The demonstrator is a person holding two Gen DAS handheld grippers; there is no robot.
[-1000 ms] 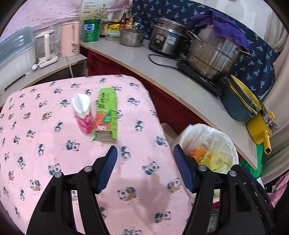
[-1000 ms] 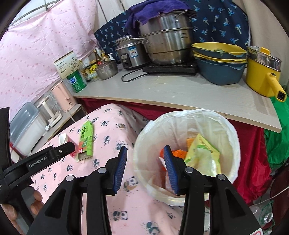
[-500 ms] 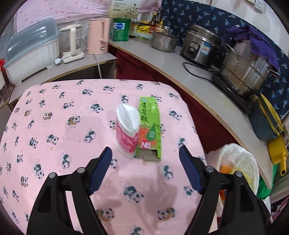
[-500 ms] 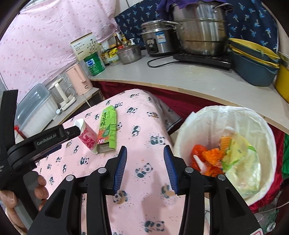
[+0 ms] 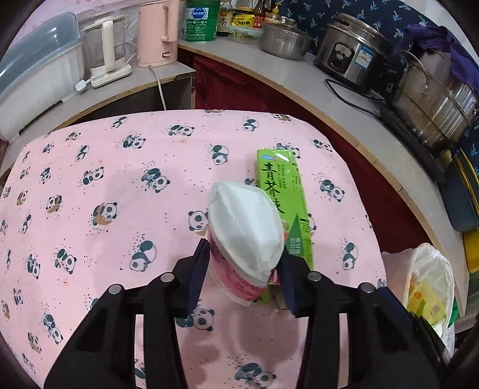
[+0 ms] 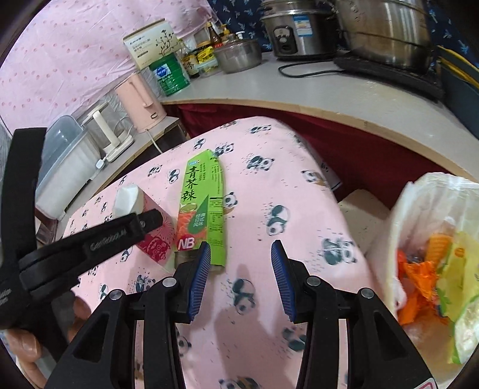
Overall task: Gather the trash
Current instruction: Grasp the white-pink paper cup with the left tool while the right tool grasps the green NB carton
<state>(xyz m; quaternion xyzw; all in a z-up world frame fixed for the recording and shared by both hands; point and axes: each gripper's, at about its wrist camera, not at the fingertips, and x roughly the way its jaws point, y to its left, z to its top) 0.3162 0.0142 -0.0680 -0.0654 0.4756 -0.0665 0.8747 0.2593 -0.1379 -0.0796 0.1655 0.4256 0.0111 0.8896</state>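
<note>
A pink panda cloth (image 5: 119, 191) covers the desk. Behind its far edge a grey counter (image 5: 299, 80) curves along a pink dotted curtain (image 6: 60, 59) and blue patterned fabric (image 5: 323, 12).

**Layout of the surface and its surroundings**

A paper cup (image 5: 245, 239) is set between the fingers of the left claw (image 5: 244, 278) on the surface (image 5: 104, 179). A flat carton (image 5: 284, 206) lies just right of the cup, touching it. The right claw (image 6: 239, 278) is placed near the carton's front end. A lined bin (image 6: 419, 239) stands off the surface's right edge.
</note>
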